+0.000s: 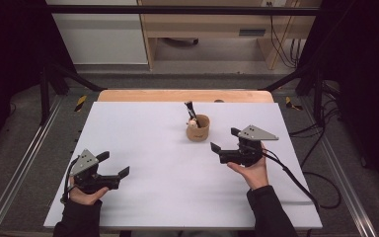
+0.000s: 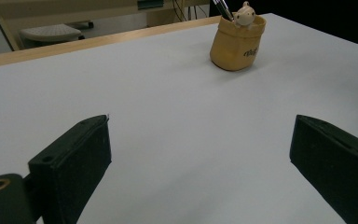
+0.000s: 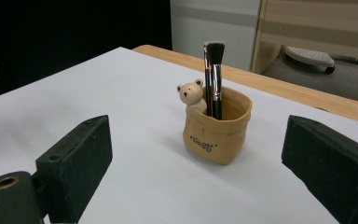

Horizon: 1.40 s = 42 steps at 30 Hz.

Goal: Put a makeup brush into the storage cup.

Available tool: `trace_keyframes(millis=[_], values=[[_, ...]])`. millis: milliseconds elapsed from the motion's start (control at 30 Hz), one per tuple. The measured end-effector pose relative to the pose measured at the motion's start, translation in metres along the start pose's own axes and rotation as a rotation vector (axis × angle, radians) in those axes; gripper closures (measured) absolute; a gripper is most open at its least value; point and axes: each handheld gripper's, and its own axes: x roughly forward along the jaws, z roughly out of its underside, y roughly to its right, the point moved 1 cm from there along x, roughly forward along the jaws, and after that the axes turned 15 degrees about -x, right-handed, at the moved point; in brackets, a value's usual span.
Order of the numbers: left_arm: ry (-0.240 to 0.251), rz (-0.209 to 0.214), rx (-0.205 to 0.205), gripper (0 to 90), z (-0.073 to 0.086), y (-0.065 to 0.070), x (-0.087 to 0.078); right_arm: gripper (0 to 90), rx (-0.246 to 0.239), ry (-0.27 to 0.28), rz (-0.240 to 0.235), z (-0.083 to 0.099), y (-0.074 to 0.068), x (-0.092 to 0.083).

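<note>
A tan sack-shaped holder [image 1: 198, 128] with a small bear figure [image 3: 191, 93] on its rim stands upright on the white table top [image 1: 158, 168], right of centre. A black makeup brush [image 3: 214, 77] stands in it, bristles up. My right gripper [image 1: 224, 139] is open just to the right of the holder and points at it, nothing between its jaws. In the right gripper view the holder [image 3: 216, 128] lies ahead between the spread jaws, untouched. My left gripper [image 1: 114, 163] rests open at the near left, empty. In its view the holder [image 2: 237, 44] is far off.
A wooden strip [image 1: 185, 95] runs along the table's far edge. The right gripper's cable [image 1: 296, 182] trails off the table's right side. Black frame bars [image 1: 54, 79] and metal rails [image 1: 15, 177] flank the table. A footrest [image 3: 307, 56] lies on the floor beyond.
</note>
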Motion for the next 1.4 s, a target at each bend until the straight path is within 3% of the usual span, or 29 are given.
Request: trace_keyframes(millis=[467,1400], values=[[-0.005,-0.001,0.000,4.3,0.001,0.001,0.000,6.1,0.018,0.014,0.011,0.017,-0.001,-0.030],[-0.009,-0.005,0.003,4.0,0.002,0.001,0.000,4.9,0.056,-0.026,0.049,0.061,0.003,-0.072]])
